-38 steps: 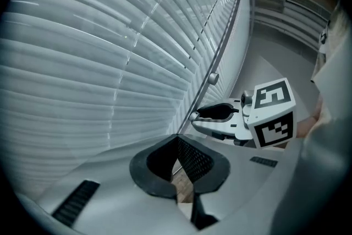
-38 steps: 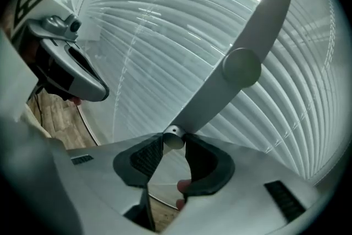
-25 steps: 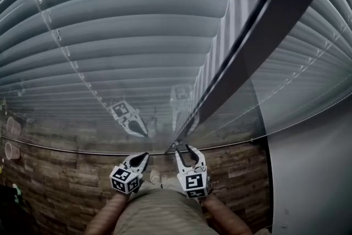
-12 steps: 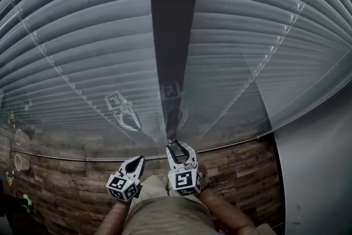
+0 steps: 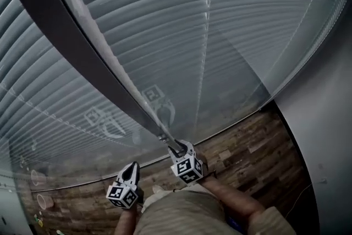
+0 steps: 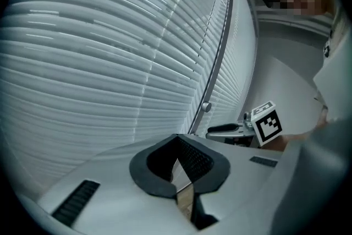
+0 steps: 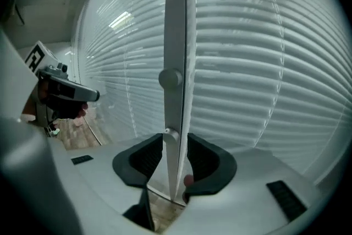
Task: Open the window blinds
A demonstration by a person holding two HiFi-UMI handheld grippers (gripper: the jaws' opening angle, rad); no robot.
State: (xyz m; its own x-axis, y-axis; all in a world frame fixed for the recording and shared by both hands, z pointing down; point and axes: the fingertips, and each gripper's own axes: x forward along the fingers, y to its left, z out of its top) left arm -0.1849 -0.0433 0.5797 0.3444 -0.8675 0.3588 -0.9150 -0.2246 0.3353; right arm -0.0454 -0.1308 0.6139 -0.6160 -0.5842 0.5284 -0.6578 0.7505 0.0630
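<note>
The right gripper point(image 5: 177, 146) is pinching the long grey plastic blind wand point(image 7: 177, 36) in its jaws, before the white slatted window blinds point(image 5: 236, 19). The left gripper point(image 5: 132, 169), lower left, is hovering with jaws pressed together, empty.

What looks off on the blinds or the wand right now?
Nothing stands out: the slats lie even and closed, none visibly bent, and the wand runs straight into the right claw, which is shut on it.

We note our right gripper point(image 7: 175, 143) with the pale tilt wand point(image 7: 176, 36) between its dark fingers point(image 7: 144, 161); both seem to press its sides. The wand stands upright before the closed blinds point(image 7: 264, 80). The left gripper point(image 7: 65, 93) sits far left, above wood flooring point(image 7: 77, 132).
</note>
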